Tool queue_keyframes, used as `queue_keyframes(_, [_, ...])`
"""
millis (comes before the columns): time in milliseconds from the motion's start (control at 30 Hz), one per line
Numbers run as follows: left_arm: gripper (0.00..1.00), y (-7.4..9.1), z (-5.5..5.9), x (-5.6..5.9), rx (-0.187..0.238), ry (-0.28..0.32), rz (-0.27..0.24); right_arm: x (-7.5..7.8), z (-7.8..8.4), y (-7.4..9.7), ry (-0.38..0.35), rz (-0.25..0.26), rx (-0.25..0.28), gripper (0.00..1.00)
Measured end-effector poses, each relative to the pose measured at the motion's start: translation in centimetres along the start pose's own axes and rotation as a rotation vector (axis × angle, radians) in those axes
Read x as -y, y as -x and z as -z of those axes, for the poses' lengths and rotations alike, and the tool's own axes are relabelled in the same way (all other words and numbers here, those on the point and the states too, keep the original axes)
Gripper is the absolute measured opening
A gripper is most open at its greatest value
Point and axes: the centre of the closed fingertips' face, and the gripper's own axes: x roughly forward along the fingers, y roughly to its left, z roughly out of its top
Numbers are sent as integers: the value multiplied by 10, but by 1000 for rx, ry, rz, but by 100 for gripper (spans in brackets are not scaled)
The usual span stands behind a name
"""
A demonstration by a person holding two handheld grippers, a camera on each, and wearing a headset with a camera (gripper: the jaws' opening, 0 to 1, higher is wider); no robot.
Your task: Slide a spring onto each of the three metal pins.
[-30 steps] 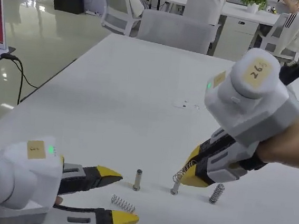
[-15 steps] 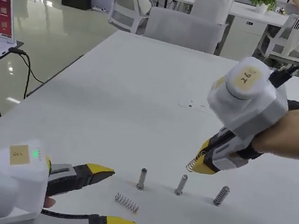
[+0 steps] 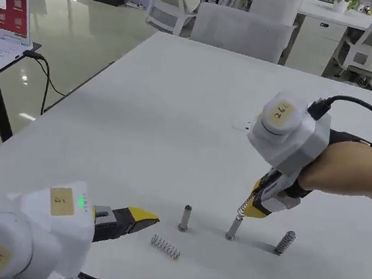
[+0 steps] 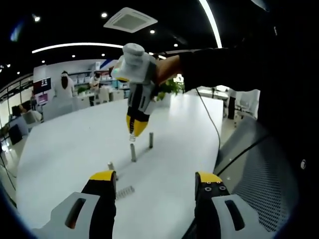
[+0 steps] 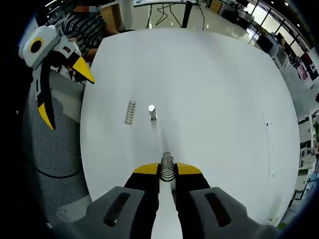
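The left gripper (image 4: 155,181) is spread wide near a loose spring (image 3: 164,246) lying by the bare left pin (image 3: 185,217). The right gripper (image 3: 253,208) pinches a second spring (image 5: 168,169) just over the middle pin (image 3: 233,227). Light and bendy, it likely wants a gentle grip on its upper coils. The right pin (image 3: 285,242) wears one.

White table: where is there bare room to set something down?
Bare: the far half of the white table, beyond the three metal pins. Crowded: the near strip, with a loose coiled steel spring, the left gripper and the right gripper.
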Motion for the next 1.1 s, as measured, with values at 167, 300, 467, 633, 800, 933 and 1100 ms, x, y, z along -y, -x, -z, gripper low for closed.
queue_keyframes(167, [59, 0, 1, 0, 3, 7, -1, 2, 2, -7, -10, -11, -9, 8])
queue_keyframes(300, [58, 0, 1, 0, 3, 12, -1, 3, 4, -12, -15, -16, -17, 8])
queue_keyframes(467, [58, -1, 2, 0, 5, 19, -2, 4, 7, -15, -16, -18, -28, 8])
queue_keyframes(633, [57, -1, 2, 0, 4, 21, -2, 3, 9, -22, -17, -25, -41, 8])
queue_keyframes(800, [57, -1, 2, 0, 6, 25, -3, 2, 12, -34, -24, -36, -56, 8])
queue_keyframes(933, [57, -2, 2, 0, 7, 27, -3, 1, 13, -42, -29, -41, -73, 8])
queue_keyframes(1100, [57, -2, 2, 0, 7, 28, -3, -1, 16, -52, -23, -40, -97, 8])
